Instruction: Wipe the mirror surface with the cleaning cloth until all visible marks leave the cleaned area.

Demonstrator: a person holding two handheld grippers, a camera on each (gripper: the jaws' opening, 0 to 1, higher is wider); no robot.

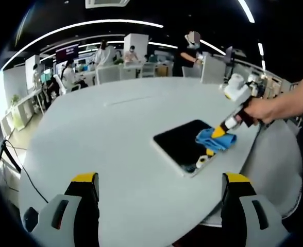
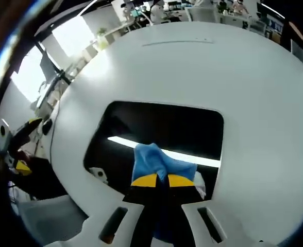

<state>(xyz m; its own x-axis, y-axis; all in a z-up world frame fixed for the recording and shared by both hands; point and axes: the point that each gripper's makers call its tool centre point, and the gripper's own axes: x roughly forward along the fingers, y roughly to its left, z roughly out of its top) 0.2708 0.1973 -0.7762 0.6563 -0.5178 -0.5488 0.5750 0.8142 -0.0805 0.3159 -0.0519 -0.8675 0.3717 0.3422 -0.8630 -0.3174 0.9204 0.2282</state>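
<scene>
A flat mirror (image 1: 185,145) is lying on the pale round bench (image 1: 115,139), close to its edge, and its dark glass is throwing back a bright ceiling light strip in the right gripper view. The right tongs (image 2: 159,180) are pressing down on it with their yellow-tipped jaws drawn together, pinching a blue cleaning cloth (image 2: 156,162) that is sitting bunched on the glass toward the nearer side of the mirror (image 2: 162,128). In the left gripper view the same right tongs (image 1: 217,135) are reaching in from the right, a person's hand (image 1: 265,109) gripping their handle, and the cloth (image 1: 216,139) is resting on the corner of the mirror nearest the bench edge.

The left tongs (image 1: 161,185) are hanging above the bench well apart from the mirror, their jaws standing wide apart with nothing between them.

Farther back, several people (image 1: 105,54) are sitting and standing at desks under long ceiling lights.
</scene>
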